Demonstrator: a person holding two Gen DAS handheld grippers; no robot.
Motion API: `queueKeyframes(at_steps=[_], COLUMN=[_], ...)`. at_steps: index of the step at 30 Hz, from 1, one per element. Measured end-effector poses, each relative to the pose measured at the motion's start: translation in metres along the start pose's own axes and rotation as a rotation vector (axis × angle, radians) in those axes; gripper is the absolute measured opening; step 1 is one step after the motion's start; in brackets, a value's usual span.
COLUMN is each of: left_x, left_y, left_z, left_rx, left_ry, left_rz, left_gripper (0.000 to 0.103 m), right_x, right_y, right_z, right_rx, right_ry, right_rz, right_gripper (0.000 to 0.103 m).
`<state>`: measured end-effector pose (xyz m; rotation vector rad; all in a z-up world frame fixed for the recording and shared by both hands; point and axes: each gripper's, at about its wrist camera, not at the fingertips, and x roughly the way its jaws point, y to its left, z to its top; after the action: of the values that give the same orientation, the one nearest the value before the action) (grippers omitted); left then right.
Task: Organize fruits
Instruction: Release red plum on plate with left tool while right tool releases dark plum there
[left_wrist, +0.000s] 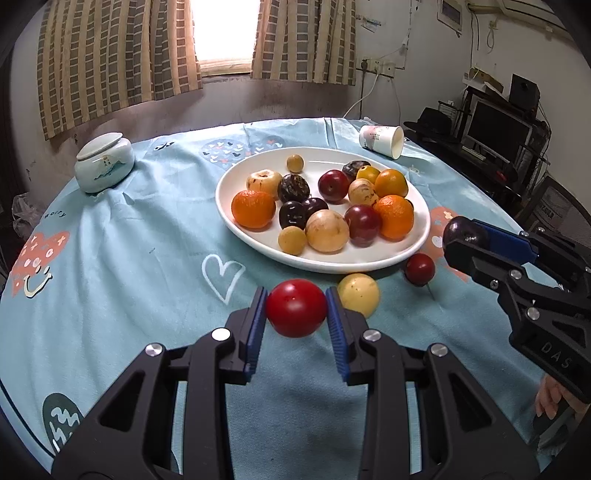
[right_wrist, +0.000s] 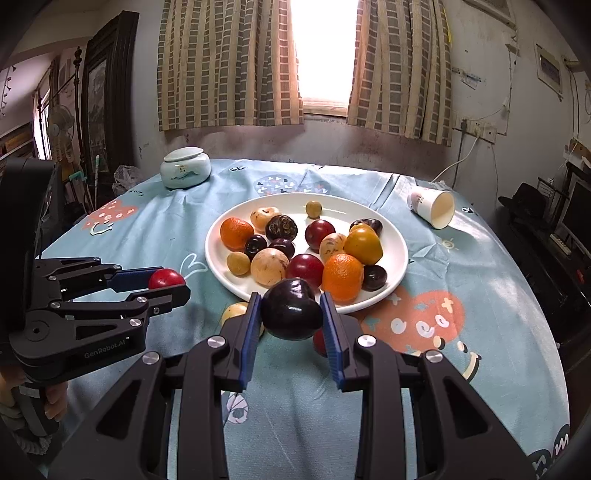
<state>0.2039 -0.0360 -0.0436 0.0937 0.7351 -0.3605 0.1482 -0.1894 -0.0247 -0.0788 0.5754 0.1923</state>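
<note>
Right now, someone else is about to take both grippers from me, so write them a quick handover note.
Left gripper: shut on a red fruit, held just above the tablecloth.
Right gripper: shut on a dark plum, held near the plate's front rim.
Done: most fruit already sits on the white plate.
Left: put both held fruits on the plate, then collect the yellow fruit and the small red fruit lying on the cloth just in front of it.
Also on the table: a tipped paper cup and a lidded jar.

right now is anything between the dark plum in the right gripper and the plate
Nothing visible. The dark plum, held in the right gripper, hangs just short of the plate; its near rim is open, though fruit crowds the middle.
</note>
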Motion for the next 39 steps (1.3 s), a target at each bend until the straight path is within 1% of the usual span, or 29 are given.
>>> queueKeyframes(at_steps=[7, 10, 15, 19, 23, 27, 30, 32, 36, 37, 39], left_x=[-0.001, 0.001, 0.011, 0.028, 0.052, 0.075, 0.091, 0.100, 0.113, 0.115, 0.116], left_y=[0.000, -0.003, -0.007, -0.006, -0.002, 0.004, 0.008, 0.009, 0.013, 0.013, 0.013], left_z=[0.007, 0.022, 0.055, 0.074, 0.089, 0.098, 0.102, 0.103, 0.102, 0.101, 0.099], left_rx=[0.002, 0.031, 0.073, 0.073, 0.057, 0.021, 0.012, 0.010, -0.003, -0.006, -0.007], left_ry=[-0.007, -0.025, -0.051, -0.061, -0.054, -0.043, -0.031, -0.023, -0.005, -0.005, -0.011], left_rz=[0.000, 0.031, 0.057, 0.056, 0.052, 0.042, 0.039, 0.040, 0.026, 0.029, 0.035], left_gripper=[0.033, 0.033, 0.033, 0.032, 0.032, 0.032, 0.032, 0.033, 0.033, 0.033, 0.044], right_x=[-0.004, -0.003, 0.007, 0.022, 0.043, 0.059, 0.069, 0.078, 0.091, 0.094, 0.099], right_y=[-0.002, -0.004, -0.017, -0.025, -0.033, -0.041, -0.043, -0.043, -0.043, -0.043, -0.042], right_z=[0.003, 0.009, 0.023, 0.034, 0.039, 0.044, 0.049, 0.050, 0.047, 0.046, 0.044], right_rx=[-0.003, -0.014, -0.011, -0.013, -0.013, 0.005, 0.003, 0.007, 0.007, 0.005, 0.000], right_ry=[-0.026, -0.041, -0.063, -0.067, -0.052, -0.051, -0.048, -0.040, -0.021, -0.013, 0.002], right_rz=[-0.014, -0.036, -0.066, -0.075, -0.074, -0.061, -0.053, -0.032, -0.013, -0.009, -0.010], right_gripper=[0.032, 0.032, 0.032, 0.032, 0.032, 0.032, 0.032, 0.032, 0.032, 0.033, 0.033])
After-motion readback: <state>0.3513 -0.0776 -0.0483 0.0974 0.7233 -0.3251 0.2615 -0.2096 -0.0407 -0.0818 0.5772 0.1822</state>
